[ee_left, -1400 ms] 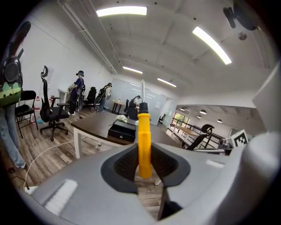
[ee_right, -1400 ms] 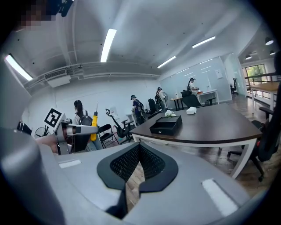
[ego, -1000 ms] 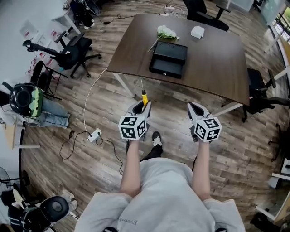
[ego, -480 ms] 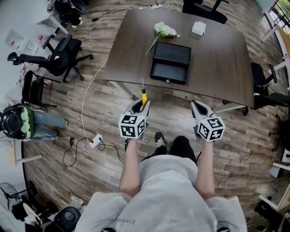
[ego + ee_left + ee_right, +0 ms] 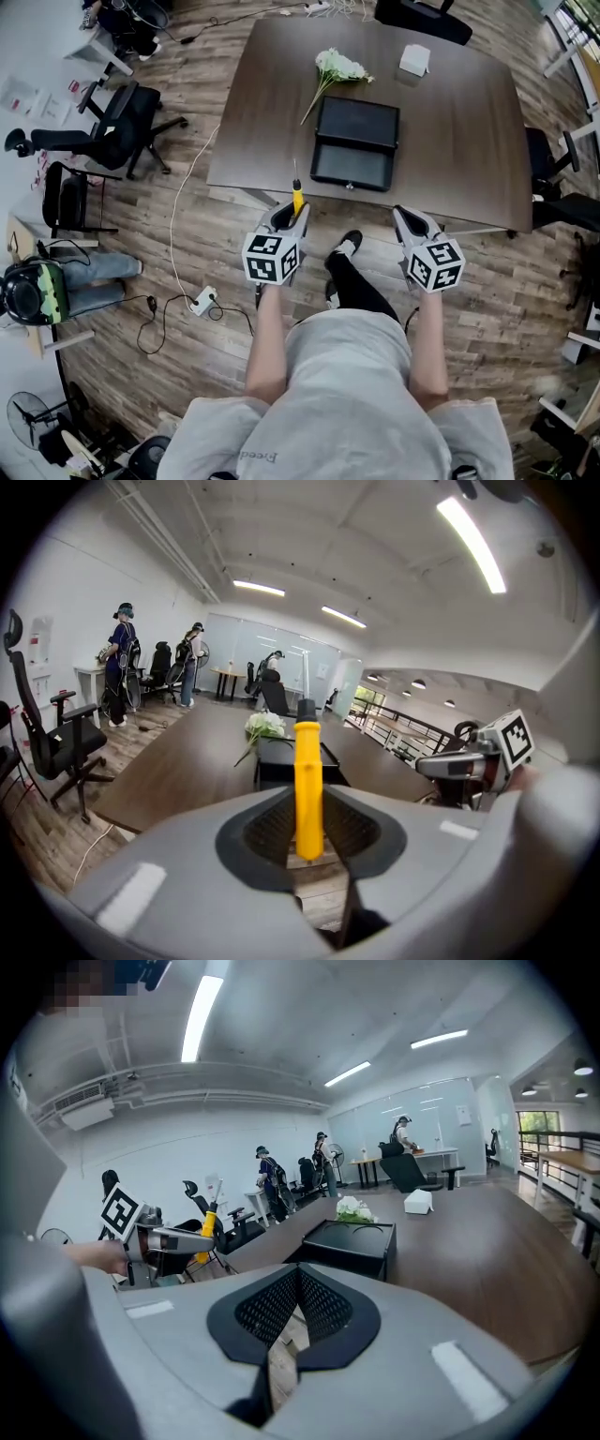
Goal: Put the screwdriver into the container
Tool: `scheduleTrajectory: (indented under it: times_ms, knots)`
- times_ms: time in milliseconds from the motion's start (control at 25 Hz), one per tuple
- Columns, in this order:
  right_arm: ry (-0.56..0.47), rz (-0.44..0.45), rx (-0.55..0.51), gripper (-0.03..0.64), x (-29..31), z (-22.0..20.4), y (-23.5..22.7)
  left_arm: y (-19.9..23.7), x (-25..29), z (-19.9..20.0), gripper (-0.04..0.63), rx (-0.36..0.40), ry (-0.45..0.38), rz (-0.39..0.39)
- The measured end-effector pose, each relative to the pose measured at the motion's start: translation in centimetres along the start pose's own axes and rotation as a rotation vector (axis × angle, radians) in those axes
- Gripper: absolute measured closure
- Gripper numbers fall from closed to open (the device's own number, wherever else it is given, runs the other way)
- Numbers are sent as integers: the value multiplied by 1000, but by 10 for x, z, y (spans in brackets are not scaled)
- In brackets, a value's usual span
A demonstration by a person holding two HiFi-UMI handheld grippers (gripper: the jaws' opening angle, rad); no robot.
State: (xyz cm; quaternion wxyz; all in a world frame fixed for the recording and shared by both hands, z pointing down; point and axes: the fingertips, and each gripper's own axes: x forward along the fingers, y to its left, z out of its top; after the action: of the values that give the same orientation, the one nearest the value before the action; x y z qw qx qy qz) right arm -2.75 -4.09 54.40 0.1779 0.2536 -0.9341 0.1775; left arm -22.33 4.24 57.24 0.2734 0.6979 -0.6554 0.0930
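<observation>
A yellow-handled screwdriver [image 5: 298, 199] [image 5: 307, 789] stands upright between the jaws of my left gripper [image 5: 289, 217] [image 5: 307, 834], which is shut on it; its thin shaft points toward the table. The black container [image 5: 354, 142] [image 5: 281, 754] [image 5: 349, 1241] sits on the dark brown table [image 5: 450, 122], just beyond the near edge. My right gripper [image 5: 410, 225] [image 5: 298, 1305] is shut with nothing in it, level with the left one, short of the table edge. From the right gripper view the screwdriver [image 5: 207, 1226] shows at the left.
White flowers [image 5: 339, 66] lie behind the container and a white box [image 5: 413, 61] sits at the far side. Office chairs [image 5: 112, 117] stand left of the table, another [image 5: 553, 187] at its right. A cable and power strip [image 5: 201, 300] lie on the wood floor. People stand far off [image 5: 120, 663].
The person has stepped forward: the table and container have come nearer to both grippers. The left gripper's hold on the screwdriver is unchanged.
</observation>
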Motion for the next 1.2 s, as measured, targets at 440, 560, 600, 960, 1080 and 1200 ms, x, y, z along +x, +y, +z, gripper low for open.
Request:
scheduleTrajectory:
  times_ms: [440,560,600,960,1080,1200]
  knots:
    - [-37,25,74,617,65,40,-20,8,87,27,460,195,169,-115]
    - [-45,20,115,617,82,45,-30,11,110,34,460,251,208,-145]
    - [-44,16,125,617,88,46,-33,11,116,35,460,266,221,-159]
    - [-50,20,151,615,126,50,-53,12,157,18,460,407,344,-252]
    - [-57,-11,156,615,127,48,-66,11,169,11,460,443,370,-271]
    - [-51,-52,162,617,122,43,-78,8,181,2,460,445,394,-318]
